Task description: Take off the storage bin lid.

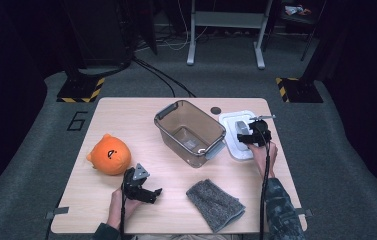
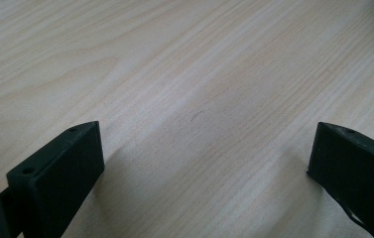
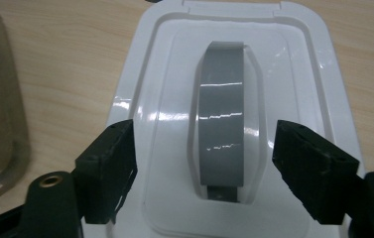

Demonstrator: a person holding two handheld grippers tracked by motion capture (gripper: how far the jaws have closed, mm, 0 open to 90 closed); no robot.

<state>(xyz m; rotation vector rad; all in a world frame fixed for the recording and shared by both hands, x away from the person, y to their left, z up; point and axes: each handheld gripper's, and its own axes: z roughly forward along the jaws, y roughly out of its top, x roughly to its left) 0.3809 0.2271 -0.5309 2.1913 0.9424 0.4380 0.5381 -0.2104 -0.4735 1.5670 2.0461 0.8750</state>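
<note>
A person's right gripper [image 1: 254,134] hovers over a white lid [image 1: 232,131] lying flat on the right side of the wooden table [image 1: 126,112], just to the right of the clear storage bin [image 1: 190,132] it appears to belong to. In the right gripper view the jaws stand wide on either side of the lid's grey handle [image 3: 221,114], their pads clear of it — nothing is held.

The bin sits open near the middle of the table, tilted at an angle to the table's edges, with what looks like a grey latch at its near right corner; it appears to be empty.

The left gripper [image 1: 143,187] rests low at the near left of the table, its jaws also spread wide over bare wood and gripping nothing. An orange plush toy [image 1: 108,155] lies to the far left of it, a folded grey cloth [image 1: 215,204] to its right at the near edge, and both are well apart from either gripper.

As things lie, the work looks to be at an early or middle stage: the lid is off and set down beside the bin, while the plush and the cloth remain out on the table — whether they are meant to go inside cannot be told.
</note>
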